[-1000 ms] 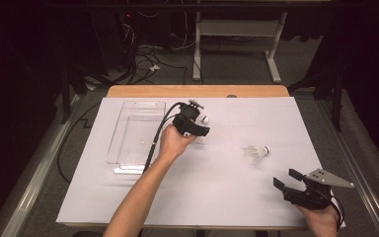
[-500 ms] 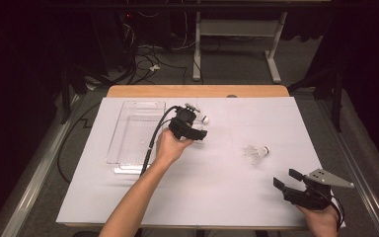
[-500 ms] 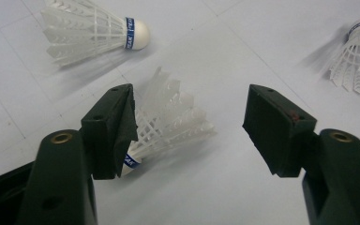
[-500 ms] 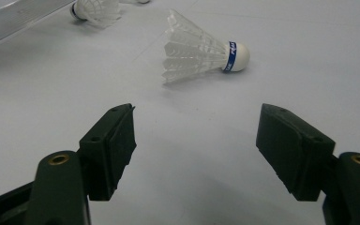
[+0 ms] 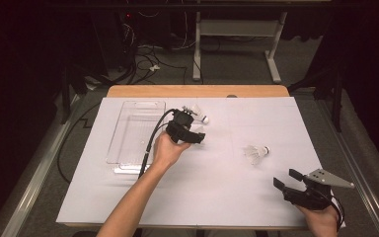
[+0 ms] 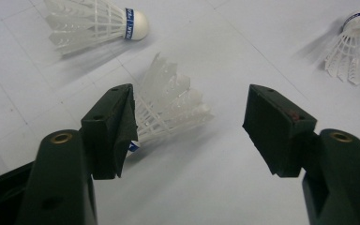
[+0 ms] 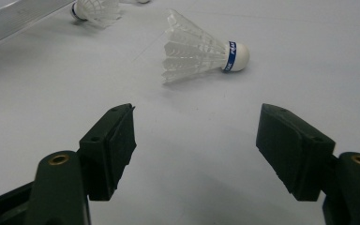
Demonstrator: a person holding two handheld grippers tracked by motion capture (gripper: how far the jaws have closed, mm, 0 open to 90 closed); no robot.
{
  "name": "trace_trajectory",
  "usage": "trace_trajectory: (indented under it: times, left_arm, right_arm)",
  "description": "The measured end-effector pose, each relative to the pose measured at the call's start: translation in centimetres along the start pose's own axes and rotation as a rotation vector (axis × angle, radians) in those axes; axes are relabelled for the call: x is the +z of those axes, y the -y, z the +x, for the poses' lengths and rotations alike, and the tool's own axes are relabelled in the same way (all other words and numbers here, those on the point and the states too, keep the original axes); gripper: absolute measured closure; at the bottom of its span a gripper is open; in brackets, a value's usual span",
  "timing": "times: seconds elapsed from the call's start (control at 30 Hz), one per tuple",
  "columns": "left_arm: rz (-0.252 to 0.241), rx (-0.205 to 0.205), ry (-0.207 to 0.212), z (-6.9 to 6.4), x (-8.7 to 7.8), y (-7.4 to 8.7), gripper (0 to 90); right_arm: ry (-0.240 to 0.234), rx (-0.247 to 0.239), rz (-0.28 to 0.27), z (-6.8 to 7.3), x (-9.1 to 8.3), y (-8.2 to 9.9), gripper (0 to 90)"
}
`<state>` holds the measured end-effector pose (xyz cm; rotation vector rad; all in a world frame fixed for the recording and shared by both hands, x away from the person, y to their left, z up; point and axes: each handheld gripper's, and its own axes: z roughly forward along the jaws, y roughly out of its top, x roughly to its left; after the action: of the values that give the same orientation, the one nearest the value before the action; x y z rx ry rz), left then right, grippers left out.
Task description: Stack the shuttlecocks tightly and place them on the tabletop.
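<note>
Three white shuttlecocks with blue-banded corks lie on the white table sheet (image 5: 217,197). One shuttlecock (image 6: 171,101) lies on its side between the wide-apart jaws of my left gripper (image 6: 192,96), close to the left jaw, which hides its cork. A second shuttlecock (image 6: 93,21) lies beyond it and a third shuttlecock (image 6: 354,47) farther right. From above, my left gripper (image 5: 193,127) hovers mid-table beside a shuttlecock (image 5: 197,111). My right gripper (image 5: 287,178) rests open near the front right, empty, facing a shuttlecock (image 7: 201,49) that also appears from above (image 5: 255,152).
A clear plastic tray (image 5: 135,131) sits left of my left gripper, and its edge (image 7: 18,18) shows at the top left of the right gripper view. The wooden table edge (image 5: 197,91) runs along the back. A black cable trails from the left gripper.
My left gripper has shifted slightly toward the near left, staying open. The right gripper and the right-hand shuttlecock have not moved.
</note>
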<state>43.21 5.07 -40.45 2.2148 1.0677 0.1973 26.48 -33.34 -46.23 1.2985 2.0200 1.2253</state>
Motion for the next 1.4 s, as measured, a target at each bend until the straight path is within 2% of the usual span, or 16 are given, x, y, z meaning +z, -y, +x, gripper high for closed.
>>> trace_trajectory:
  times: [0.43, 0.57, 0.83, 1.13, 1.4]
  left_arm:
    - [0.013, 0.011, -0.002, -0.5, -0.5, 0.9, 35.0]
    - [0.002, 0.003, -0.008, -0.6, -0.7, 1.2, 35.0]
    - [0.016, 0.017, -0.002, -1.1, -0.9, 1.9, 34.9]
    - [0.019, 0.032, -0.018, -1.5, -1.3, 2.7, 34.5]
    - [0.022, 0.03, -0.008, -1.5, -1.6, 3.3, 34.4]
  right_arm:
    - [0.0, 0.0, -0.001, 0.0, 0.0, 0.0, 28.9]
    - [0.0, -0.001, 0.0, 0.0, 0.0, 0.0, 29.0]
    - [-0.001, -0.001, 0.0, 0.0, 0.0, 0.0, 29.0]
    - [-0.001, -0.001, 0.001, 0.0, 0.0, 0.0, 28.9]
    - [0.0, 0.001, 0.001, 0.0, 0.0, 0.0, 28.9]
